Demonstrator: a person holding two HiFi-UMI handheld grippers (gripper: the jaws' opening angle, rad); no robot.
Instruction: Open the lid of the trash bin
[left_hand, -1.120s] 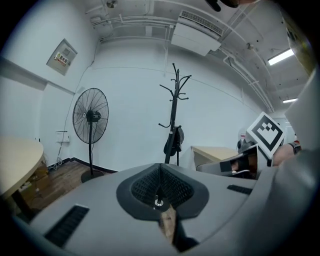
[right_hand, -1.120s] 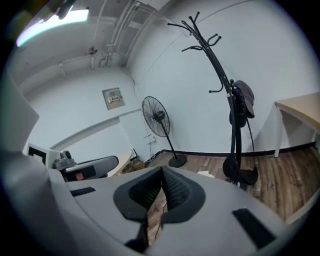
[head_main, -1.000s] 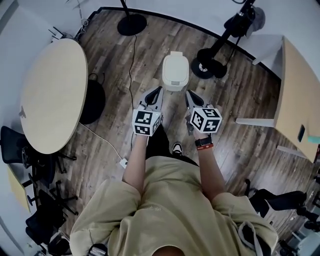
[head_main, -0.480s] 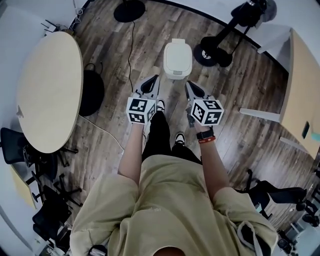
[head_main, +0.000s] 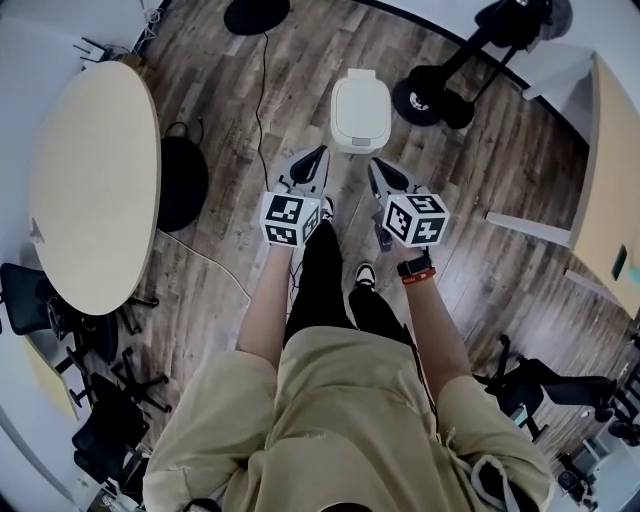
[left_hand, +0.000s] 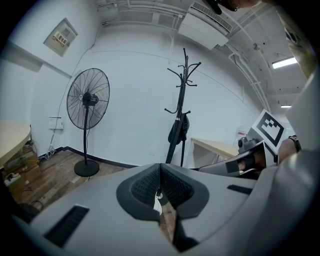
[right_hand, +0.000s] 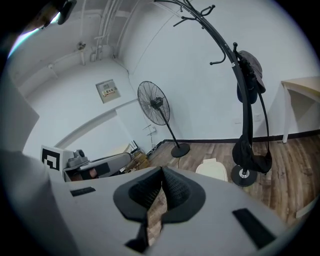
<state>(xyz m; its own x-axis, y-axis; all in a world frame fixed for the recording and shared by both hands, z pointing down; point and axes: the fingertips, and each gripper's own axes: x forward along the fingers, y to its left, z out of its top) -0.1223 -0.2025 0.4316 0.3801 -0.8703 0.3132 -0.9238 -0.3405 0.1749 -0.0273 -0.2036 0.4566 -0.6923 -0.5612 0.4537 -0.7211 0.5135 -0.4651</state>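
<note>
Left gripper (head_main: 317, 158): held low in front of the person, jaws pressed together at the tips, nothing between them.
Right gripper (head_main: 375, 168): level with the left one and just beside it, jaws likewise closed on nothing.
Right wrist: a black watch with a red band (head_main: 413, 268) sits just behind the right gripper's marker cube.
Floor (head_main: 230, 260): dark wood planks under both grippers; a thin cable (head_main: 262, 110) runs ahead of the left gripper.
Trash bin (head_main: 360, 110): white, upright on the floor, just ahead of the two jaw tips and between their lines, touched by neither. In the right gripper view it shows a little right of the closed jaws.
Lid (head_main: 361, 102): lying flat and shut on the bin.
Round table (head_main: 90, 190): well off to the left of the left gripper.
Coat rack (right_hand: 243, 100): beyond the bin, right of the right gripper's line, with dark clothing hanging on it.
Pedestal fan (left_hand: 89, 100): farthest, ahead and left of the left gripper, by the white wall.
</note>
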